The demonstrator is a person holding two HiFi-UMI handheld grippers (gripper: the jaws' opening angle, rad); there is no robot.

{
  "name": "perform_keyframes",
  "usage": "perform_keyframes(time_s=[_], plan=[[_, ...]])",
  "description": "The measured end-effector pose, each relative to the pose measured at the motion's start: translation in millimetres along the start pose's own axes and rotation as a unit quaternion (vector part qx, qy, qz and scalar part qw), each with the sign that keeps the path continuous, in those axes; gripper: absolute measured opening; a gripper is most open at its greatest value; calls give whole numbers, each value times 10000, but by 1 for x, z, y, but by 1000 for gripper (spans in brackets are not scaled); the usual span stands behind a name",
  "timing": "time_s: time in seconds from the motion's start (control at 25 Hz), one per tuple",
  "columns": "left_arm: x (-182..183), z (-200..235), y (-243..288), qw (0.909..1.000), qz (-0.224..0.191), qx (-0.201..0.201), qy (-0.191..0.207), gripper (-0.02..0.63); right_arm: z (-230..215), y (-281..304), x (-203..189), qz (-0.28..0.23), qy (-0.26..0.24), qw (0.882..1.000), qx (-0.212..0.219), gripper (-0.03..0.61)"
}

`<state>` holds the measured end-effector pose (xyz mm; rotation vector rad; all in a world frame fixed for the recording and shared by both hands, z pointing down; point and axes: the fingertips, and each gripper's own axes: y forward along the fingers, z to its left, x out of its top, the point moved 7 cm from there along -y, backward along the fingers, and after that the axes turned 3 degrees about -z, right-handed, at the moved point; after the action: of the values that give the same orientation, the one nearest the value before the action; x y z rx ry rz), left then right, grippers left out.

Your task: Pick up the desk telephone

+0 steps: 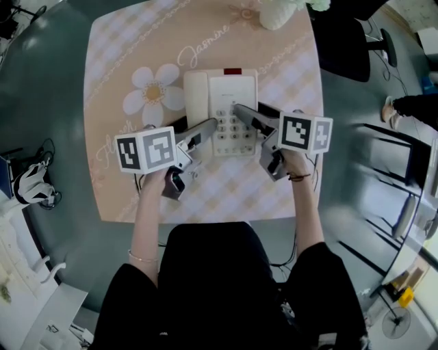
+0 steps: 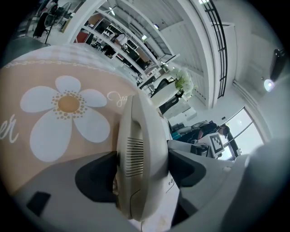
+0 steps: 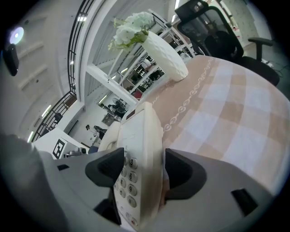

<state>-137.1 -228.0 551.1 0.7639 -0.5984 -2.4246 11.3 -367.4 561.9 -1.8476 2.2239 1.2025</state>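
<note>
A cream desk telephone (image 1: 233, 102) with its handset (image 1: 195, 96) in the cradle lies flat on the flower-print tablecloth (image 1: 287, 75). My left gripper (image 1: 205, 131) reaches in from the near left. Its jaws straddle the handset side of the telephone (image 2: 138, 149), and the dark pads (image 2: 97, 176) stand wide beside it without visibly pressing. My right gripper (image 1: 248, 117) comes in from the near right, its jaws standing wide astride the keypad edge of the telephone (image 3: 140, 154). One of its pads (image 3: 183, 174) shows beside that edge.
A white vase of flowers (image 1: 277, 14) stands at the table's far edge, behind the phone. A large daisy print (image 1: 154, 92) lies left of the handset. A black office chair (image 1: 349, 41) sits past the table's right corner. My own lap presses against the near edge.
</note>
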Motion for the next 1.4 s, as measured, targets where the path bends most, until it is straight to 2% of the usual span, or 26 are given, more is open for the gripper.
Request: perform_keyframes(time_s=[0.32,1.04,1.4], plan=[[0,1,1,9999,99,-26,25,334,-2,4,1,281,198,9992,209,255],[-2,-3,-2,9997,4,233,-3,327,2,1,0,144,259,9995,105,247],[5,-22,-19,9993,-27,275,240,325,21,-15,4,-99,218,9996,176,245]])
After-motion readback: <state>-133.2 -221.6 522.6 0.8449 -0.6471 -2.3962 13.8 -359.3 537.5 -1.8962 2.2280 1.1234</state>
